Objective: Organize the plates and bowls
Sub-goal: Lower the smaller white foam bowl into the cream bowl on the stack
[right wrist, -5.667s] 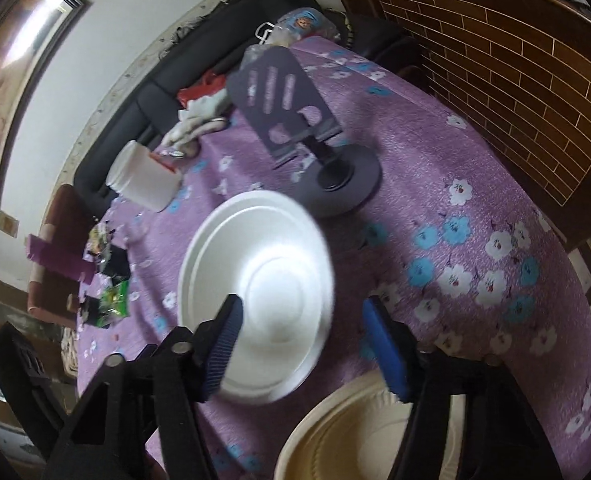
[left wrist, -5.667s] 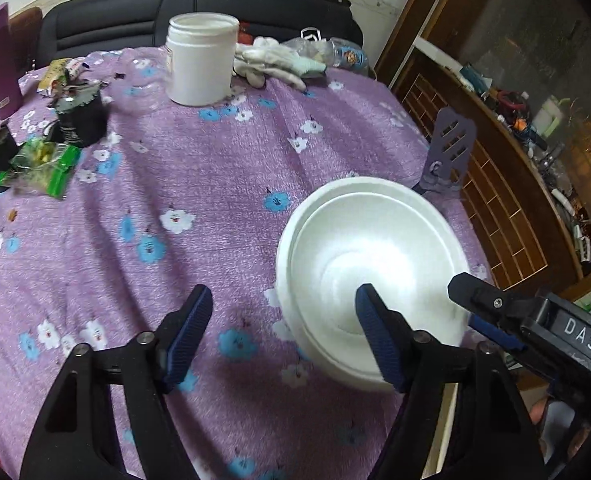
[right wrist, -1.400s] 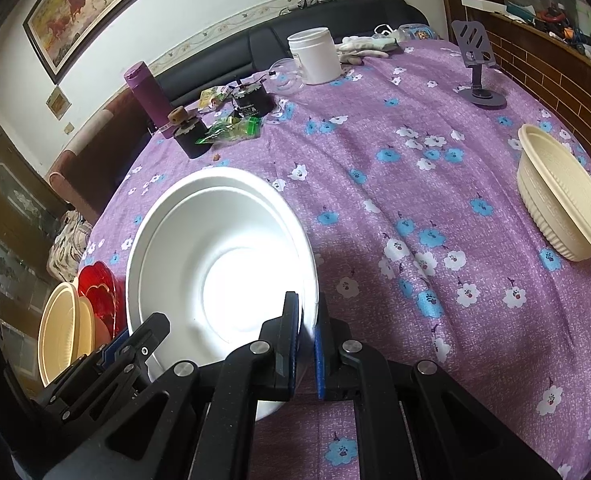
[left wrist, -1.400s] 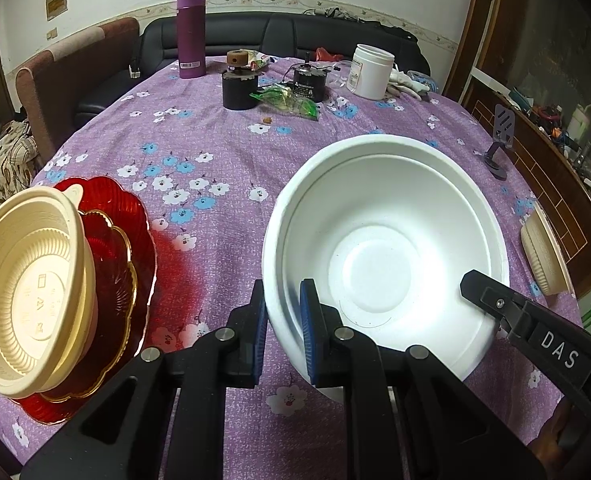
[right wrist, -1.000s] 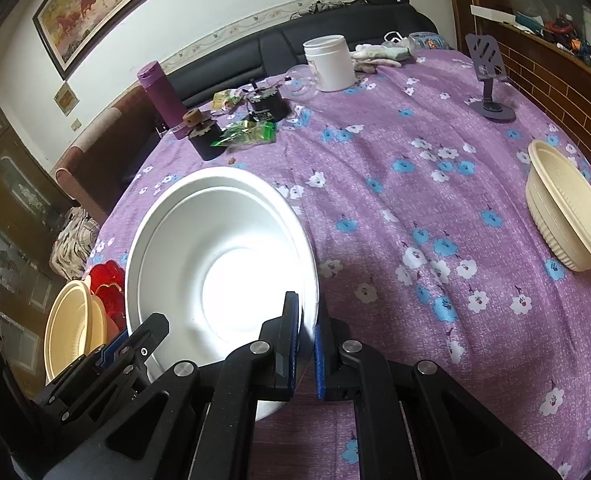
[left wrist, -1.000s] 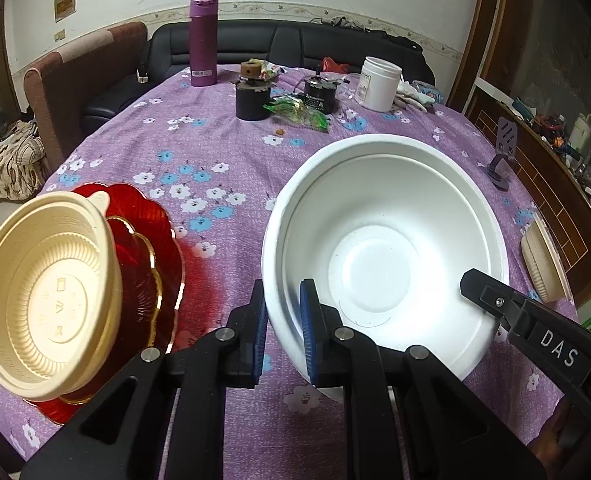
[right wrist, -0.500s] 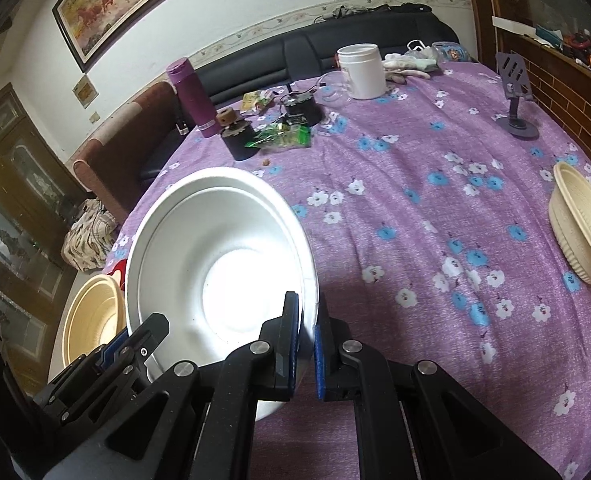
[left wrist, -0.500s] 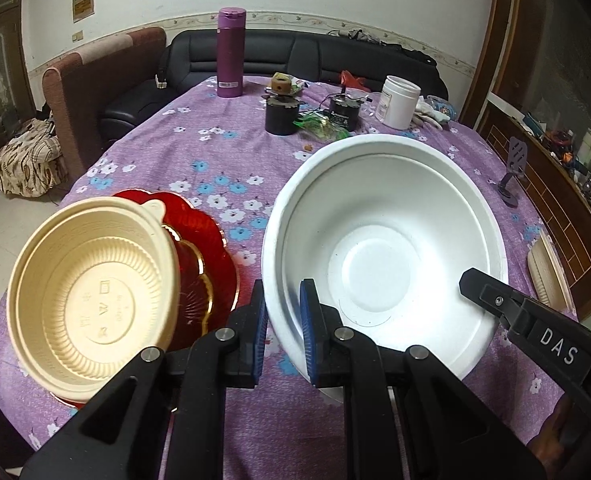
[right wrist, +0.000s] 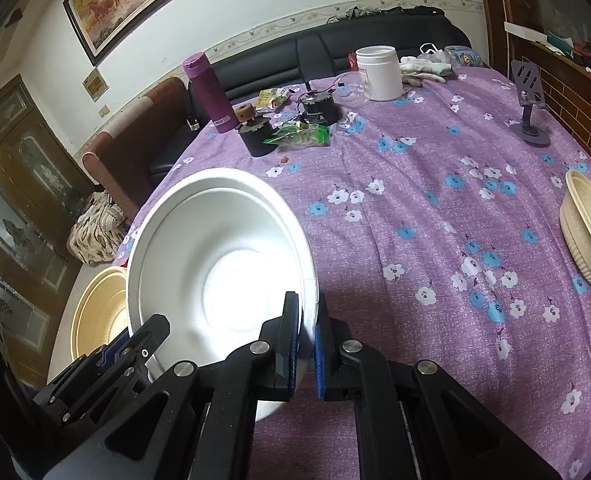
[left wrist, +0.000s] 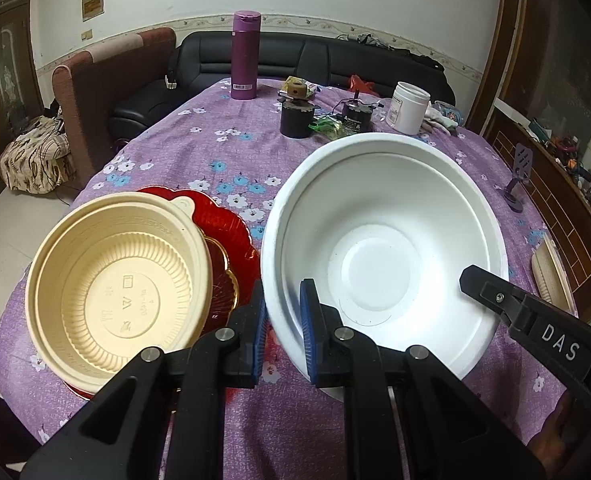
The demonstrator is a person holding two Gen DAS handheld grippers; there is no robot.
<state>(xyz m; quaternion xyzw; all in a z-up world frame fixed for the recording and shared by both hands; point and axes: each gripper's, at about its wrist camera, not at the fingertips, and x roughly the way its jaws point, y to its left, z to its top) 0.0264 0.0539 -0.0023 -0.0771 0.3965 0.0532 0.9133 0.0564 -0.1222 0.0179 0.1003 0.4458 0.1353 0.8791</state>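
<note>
1. While the white bowl hangs above the purple tablecloth, the stack it belongs with sits down and to the left of both claws: a cream bowl resting on a red plate.
2. Left gripper is clamped on the white bowl's near-left rim, one pad inside and one outside, so it is the nearer claw to that stack, just beside it.
3. Right gripper is pinched shut on the near-right rim; the bowl spreads up and left from it.
4. Far right of both claws, well apart, a second cream bowl waits by the table edge.
</note>
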